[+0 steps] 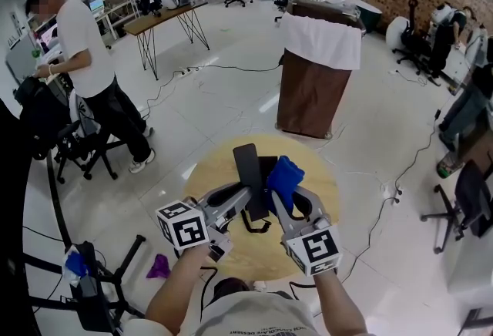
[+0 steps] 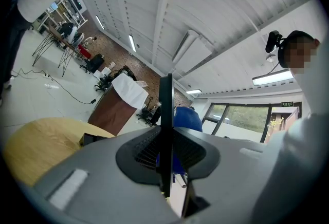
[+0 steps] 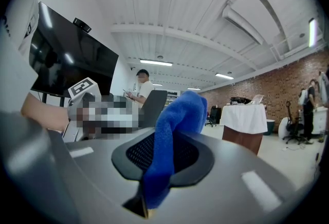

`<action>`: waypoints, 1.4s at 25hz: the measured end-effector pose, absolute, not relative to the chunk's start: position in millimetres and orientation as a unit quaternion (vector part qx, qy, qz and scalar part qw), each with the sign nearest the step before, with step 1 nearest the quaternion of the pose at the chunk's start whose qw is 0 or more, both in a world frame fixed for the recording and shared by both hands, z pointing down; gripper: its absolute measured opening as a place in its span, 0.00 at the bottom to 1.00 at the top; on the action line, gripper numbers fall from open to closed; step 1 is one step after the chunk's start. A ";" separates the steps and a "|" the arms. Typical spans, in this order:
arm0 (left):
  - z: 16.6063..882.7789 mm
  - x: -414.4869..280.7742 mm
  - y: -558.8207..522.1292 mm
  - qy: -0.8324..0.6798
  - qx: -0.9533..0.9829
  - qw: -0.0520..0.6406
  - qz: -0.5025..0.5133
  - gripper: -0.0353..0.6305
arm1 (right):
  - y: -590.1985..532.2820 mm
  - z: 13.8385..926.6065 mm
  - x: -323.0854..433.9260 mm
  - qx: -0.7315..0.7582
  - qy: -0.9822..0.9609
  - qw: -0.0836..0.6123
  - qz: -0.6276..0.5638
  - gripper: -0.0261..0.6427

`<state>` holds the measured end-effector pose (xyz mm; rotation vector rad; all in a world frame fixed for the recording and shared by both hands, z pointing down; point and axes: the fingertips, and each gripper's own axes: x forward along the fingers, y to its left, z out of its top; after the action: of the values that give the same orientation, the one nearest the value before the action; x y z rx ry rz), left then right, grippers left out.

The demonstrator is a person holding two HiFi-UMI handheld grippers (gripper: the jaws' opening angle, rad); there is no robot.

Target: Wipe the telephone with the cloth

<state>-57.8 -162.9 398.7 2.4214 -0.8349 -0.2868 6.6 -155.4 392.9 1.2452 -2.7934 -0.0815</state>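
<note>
Centrally, above the round table (image 1: 209, 173), we see the left gripper (image 2: 165, 135) clamped on the slim black phone (image 1: 248, 166), which stands edge-on between its jaws. The right gripper (image 3: 164, 151) is clenched on the blue cloth (image 1: 285, 176), just beside the phone. We judge two risks: hard rubbing could twist the phone out of its narrow grip, or drag the cloth from its jaws. No brand or legible writing shows, only square markers on the cubes.
</note>
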 end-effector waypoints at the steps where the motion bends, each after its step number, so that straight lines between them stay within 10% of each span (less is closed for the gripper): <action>1: 397.7 -58.4 -163.6 -0.312 0.902 0.278 -0.108 0.15 | -153.4 396.5 6.2 0.405 -0.913 0.043 -0.022 0.13; 35: 396.4 -41.4 -143.8 -0.241 0.922 0.291 -0.085 0.15 | -170.9 432.8 1.1 0.264 -0.935 -0.071 0.225 0.13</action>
<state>-41.4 -143.8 396.4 2.4576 -0.6426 -0.2260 1.1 -170.9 432.8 0.8683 -3.0791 0.7398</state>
